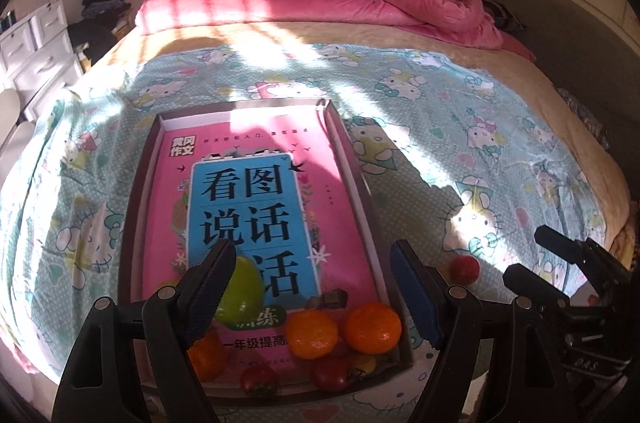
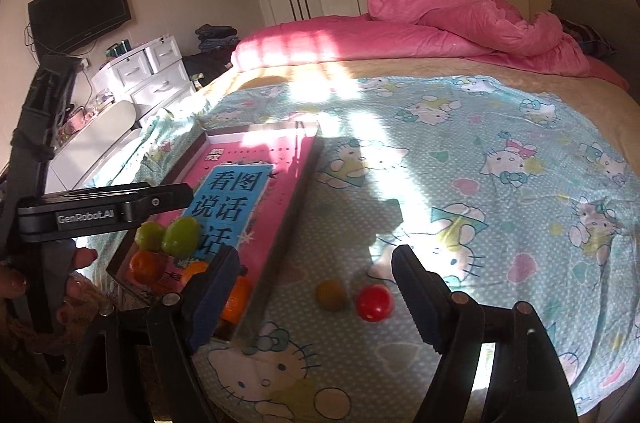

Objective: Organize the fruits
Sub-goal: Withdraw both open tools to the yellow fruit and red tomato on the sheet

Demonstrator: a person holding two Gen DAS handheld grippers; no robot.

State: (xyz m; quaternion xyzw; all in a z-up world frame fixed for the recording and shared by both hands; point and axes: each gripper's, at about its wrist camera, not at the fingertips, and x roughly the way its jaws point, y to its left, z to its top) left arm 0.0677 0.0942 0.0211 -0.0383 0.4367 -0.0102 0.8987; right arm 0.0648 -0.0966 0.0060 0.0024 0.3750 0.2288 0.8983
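A shallow box [image 1: 344,147] with a pink and blue book in it lies on the bed. At its near end sit a green apple [image 1: 244,291], two oranges [image 1: 312,333] [image 1: 372,327], a third orange [image 1: 206,363] half hidden by a finger, and two red tomatoes [image 1: 330,375]. My left gripper [image 1: 316,287] hovers open above them, holding nothing. Outside the box, a red fruit [image 2: 374,303] and a small brownish-yellow fruit [image 2: 331,295] lie on the sheet. My right gripper [image 2: 316,291] stands open over these two without touching them. The box [image 2: 280,207] is to its left.
A cartoon-print sheet [image 2: 480,183] covers the bed, with a bunched pink duvet [image 2: 460,19] at the far side. White drawers [image 2: 148,71] and a wall television [image 2: 80,11] stand to the left. A hand [image 2: 76,263] holds the left gripper's black body [image 2: 100,211].
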